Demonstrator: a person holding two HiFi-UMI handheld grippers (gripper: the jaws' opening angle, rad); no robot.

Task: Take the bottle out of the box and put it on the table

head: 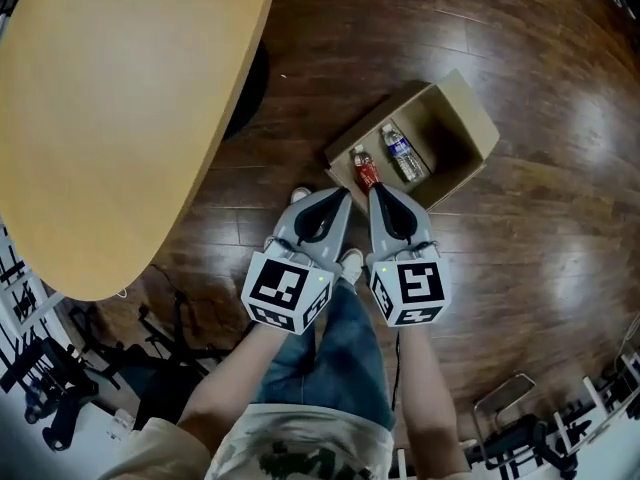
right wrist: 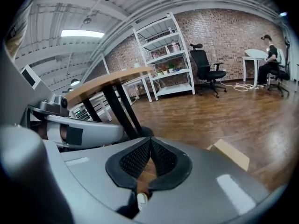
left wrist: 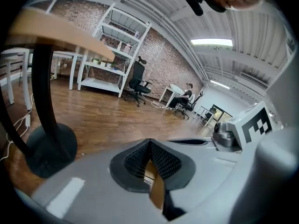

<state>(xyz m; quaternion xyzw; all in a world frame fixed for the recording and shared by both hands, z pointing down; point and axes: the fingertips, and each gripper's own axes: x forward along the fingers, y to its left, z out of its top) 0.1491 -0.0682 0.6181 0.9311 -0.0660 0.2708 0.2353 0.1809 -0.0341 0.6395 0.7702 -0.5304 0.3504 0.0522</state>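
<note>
An open cardboard box [head: 470,118] sits on the wooden floor with two bottles lying in it: a red one [head: 365,171] with a white cap and a clear one [head: 403,154] with a blue label. My left gripper [head: 345,194] and right gripper [head: 377,189] are held side by side just in front of the box's near edge, pointing down at it. Both are shut with nothing between the pads. In the left gripper view the left gripper [left wrist: 149,142] shows cardboard behind its closed tips. The right gripper [right wrist: 150,140] has the box flap [right wrist: 232,154] to its right.
The light wooden table [head: 110,98] fills the upper left of the head view, and its dark pedestal base [left wrist: 49,148] stands on the floor. My legs and shoes [head: 351,264] are right behind the grippers. White shelving [right wrist: 170,55] and office chairs [right wrist: 205,71] stand along the brick wall.
</note>
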